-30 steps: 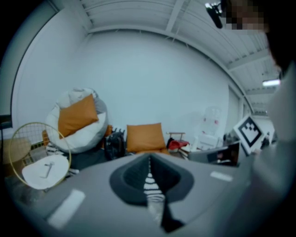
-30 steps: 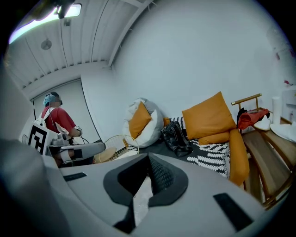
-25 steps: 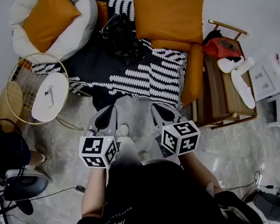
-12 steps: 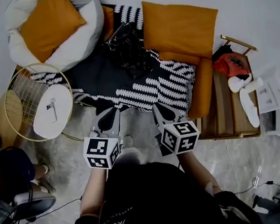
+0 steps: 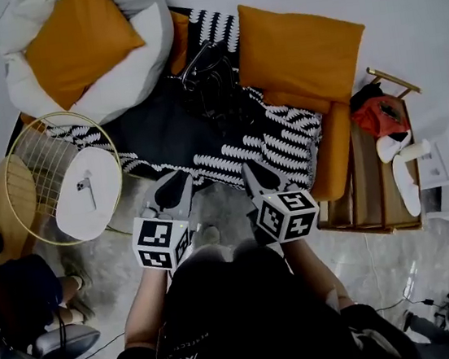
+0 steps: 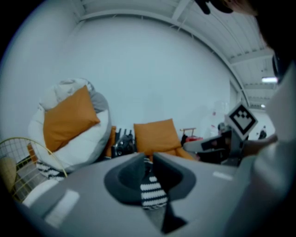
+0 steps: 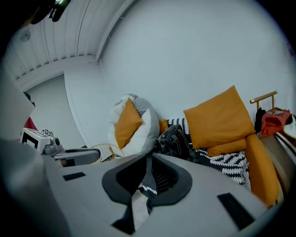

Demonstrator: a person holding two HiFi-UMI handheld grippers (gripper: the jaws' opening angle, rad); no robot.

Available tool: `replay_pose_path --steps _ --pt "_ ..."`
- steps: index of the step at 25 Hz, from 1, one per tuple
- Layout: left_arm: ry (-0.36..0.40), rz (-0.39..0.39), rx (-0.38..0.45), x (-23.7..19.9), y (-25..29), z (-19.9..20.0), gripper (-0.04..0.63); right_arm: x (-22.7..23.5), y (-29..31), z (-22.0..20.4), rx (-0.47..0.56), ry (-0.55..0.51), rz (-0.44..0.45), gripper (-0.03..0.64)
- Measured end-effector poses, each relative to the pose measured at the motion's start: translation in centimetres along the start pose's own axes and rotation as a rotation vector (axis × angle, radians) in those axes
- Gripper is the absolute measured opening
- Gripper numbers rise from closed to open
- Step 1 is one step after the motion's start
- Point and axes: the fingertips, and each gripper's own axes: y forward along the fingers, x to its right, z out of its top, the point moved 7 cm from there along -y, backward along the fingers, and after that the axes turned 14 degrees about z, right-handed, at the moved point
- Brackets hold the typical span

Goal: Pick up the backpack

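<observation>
The black backpack (image 5: 211,78) stands on the sofa's black-and-white throw (image 5: 286,146), between a white beanbag and an orange cushion. It also shows in the left gripper view as the backpack (image 6: 121,142) and in the right gripper view as the backpack (image 7: 175,139), far ahead of the jaws. My left gripper (image 5: 177,179) and right gripper (image 5: 249,169) hover side by side over the floor at the sofa's front edge, well short of the backpack. The left jaws stand a little apart. The right jaws have just been opening to a narrow slit. Neither holds anything.
A white beanbag with an orange pillow (image 5: 79,38) sits left of the backpack and a big orange cushion (image 5: 297,46) right of it. A round wire side table (image 5: 86,189) stands on the left. A wooden rack (image 5: 372,180) with a red bag stands on the right.
Both grippers have moved forward toward the sofa, so its front edge is now just ahead of the fingertips. The backpack has not moved.
</observation>
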Motion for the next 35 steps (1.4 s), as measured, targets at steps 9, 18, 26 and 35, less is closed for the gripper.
replay_pose_path --steps 9,18,26,35 --pt "-0.01 0.024 0.018 -2.8 3.5 0.5 0.077 2.7 4.7 1.9 0.003 0.009 0.006 0.078" --pt "-0.031 0.103 0.035 -4.6 9.8 3.0 0.091 8.1 11.8 6.3 -0.034 0.026 0.084 0.101" --pt "-0.066 0.129 -0.013 -4.9 16.7 4.3 0.091 13.7 16.7 9.1 -0.092 0.089 0.123 0.107" --pt "-0.099 0.169 -0.069 -5.8 22.3 4.0 0.091 18.6 22.1 10.3 -0.124 0.169 0.143 0.11"
